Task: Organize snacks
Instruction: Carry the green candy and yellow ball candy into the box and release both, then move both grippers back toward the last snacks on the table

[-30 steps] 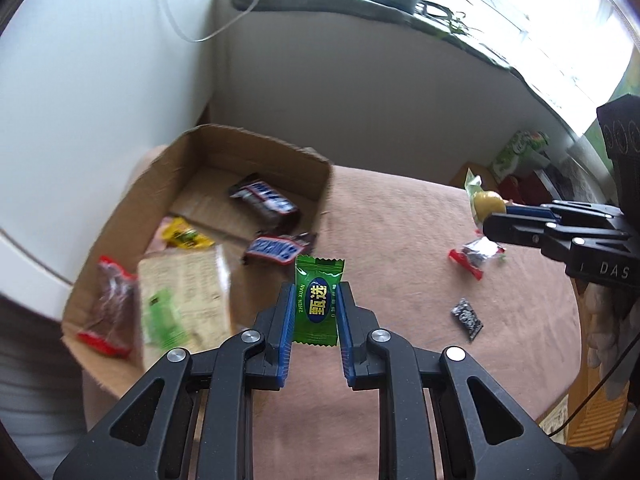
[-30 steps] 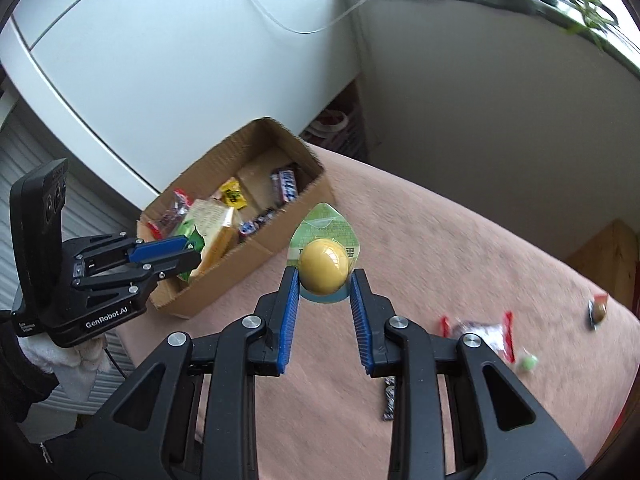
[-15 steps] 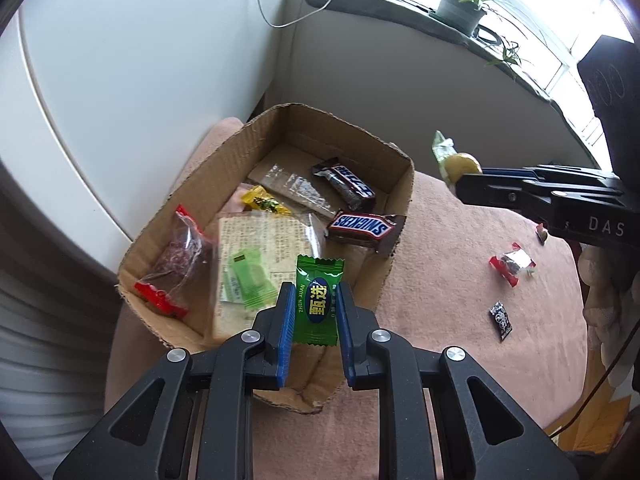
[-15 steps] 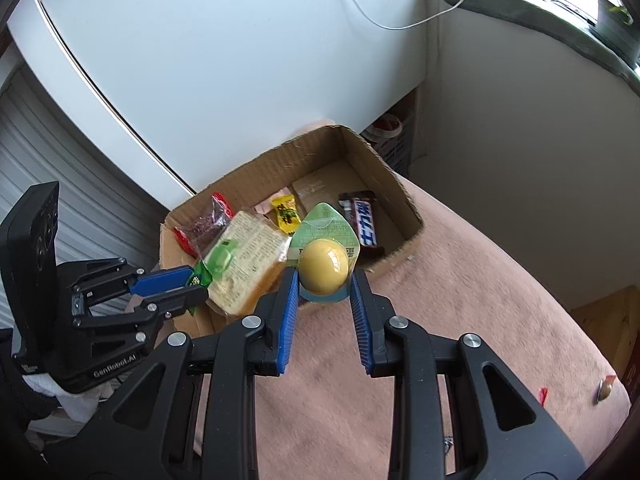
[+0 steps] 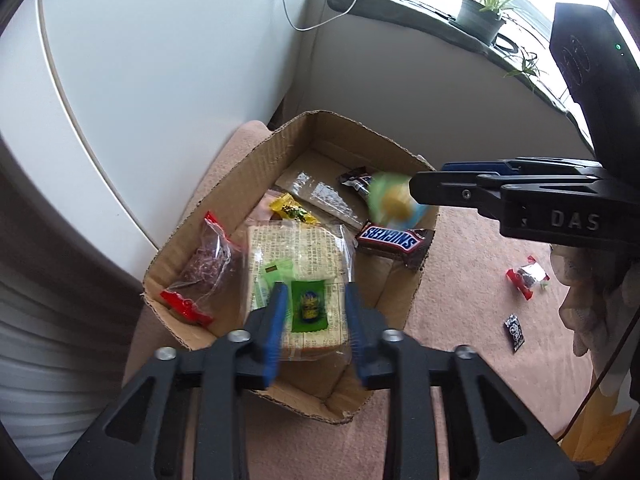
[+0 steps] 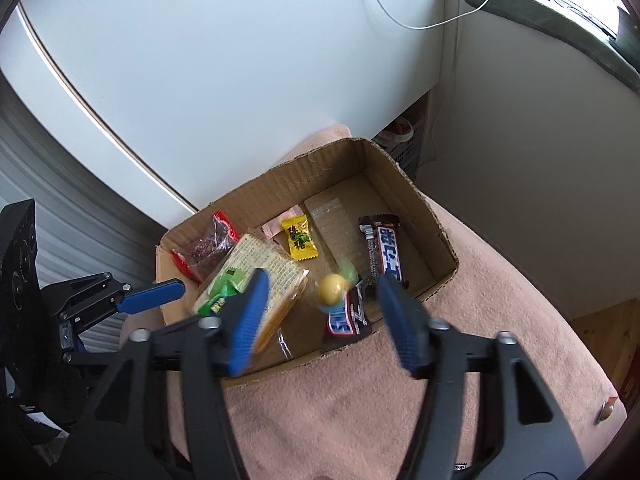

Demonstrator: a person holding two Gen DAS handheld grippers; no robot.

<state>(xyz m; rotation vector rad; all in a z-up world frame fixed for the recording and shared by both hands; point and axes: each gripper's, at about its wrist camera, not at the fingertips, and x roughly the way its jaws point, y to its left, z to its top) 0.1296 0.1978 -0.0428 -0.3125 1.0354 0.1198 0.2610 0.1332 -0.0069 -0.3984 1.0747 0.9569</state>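
An open cardboard box point(image 5: 224, 184) point(image 6: 280, 176) sits on the pink cloth and holds several snacks. My left gripper point(image 5: 314, 320) hovers over its near end, jaws opening. A blurred green candy point(image 5: 308, 306) drops free between the pads onto a cracker pack point(image 5: 296, 252) point(image 6: 260, 264). My right gripper point(image 6: 324, 316) point(image 5: 428, 184) is over the box's other side, jaws also opening. A yellow ball jelly packet point(image 6: 332, 286) point(image 5: 394, 204) falls from it, blurred, beside the Snickers bars point(image 5: 394, 242) point(image 6: 386, 254). In the right wrist view the left gripper's blue finger point(image 6: 156, 295) shows at the left.
A silver candy with red ends point(image 5: 526, 276) and a small black packet point(image 5: 514, 328) lie loose on the cloth to the right. Another small candy point(image 6: 608, 410) lies near the table's edge. A white wall stands behind the box. A gloved hand point(image 5: 592, 300) holds the right gripper.
Both grippers came over the box and opened. The green candy has slipped out of the left pads and the yellow jelly packet out of the right pads; both are dropping into the box.
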